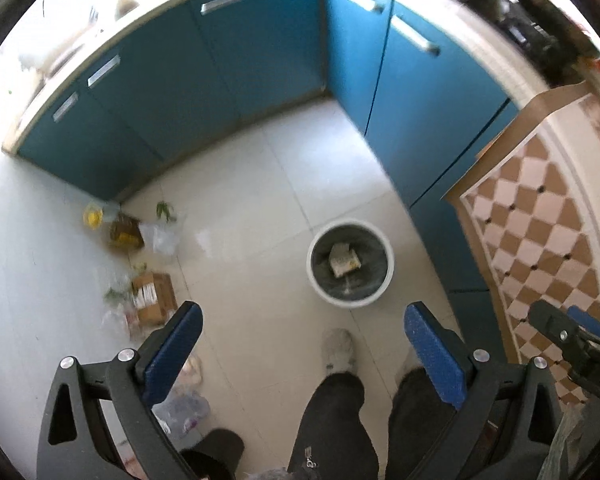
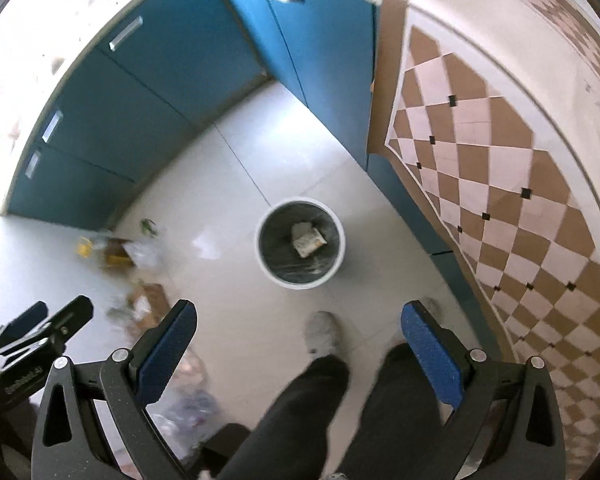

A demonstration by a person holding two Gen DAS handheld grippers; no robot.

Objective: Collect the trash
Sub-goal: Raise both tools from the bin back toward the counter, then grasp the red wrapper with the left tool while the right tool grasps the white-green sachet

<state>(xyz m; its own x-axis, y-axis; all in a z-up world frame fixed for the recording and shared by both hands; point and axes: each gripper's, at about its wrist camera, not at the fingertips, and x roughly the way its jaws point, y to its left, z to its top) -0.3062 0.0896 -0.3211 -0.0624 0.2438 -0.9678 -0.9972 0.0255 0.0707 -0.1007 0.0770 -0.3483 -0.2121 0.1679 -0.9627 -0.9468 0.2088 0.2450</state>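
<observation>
A white round bin [image 1: 350, 300] with a grey liner stands on the floor, also in the right wrist view [image 2: 300, 282]. A crumpled carton [image 1: 343, 260] lies inside it [image 2: 308, 238]. Trash lies on the floor at the left: a cardboard box [image 1: 154, 298], a brown packet [image 1: 124, 232], a yellow item [image 1: 92, 216], clear plastic bags [image 1: 164, 236], green leaves [image 1: 165, 211]. My left gripper [image 1: 302, 332] is open and empty, high above the floor. My right gripper [image 2: 298, 330] is open and empty, also high up.
Blue cabinets [image 1: 220, 72] run along the back and right. A checked brown-and-white cloth [image 2: 500, 184] hangs over the counter at right. The person's legs and grey shoe [image 1: 339, 350] stand below the grippers. More plastic wrap [image 1: 184, 408] lies near the feet.
</observation>
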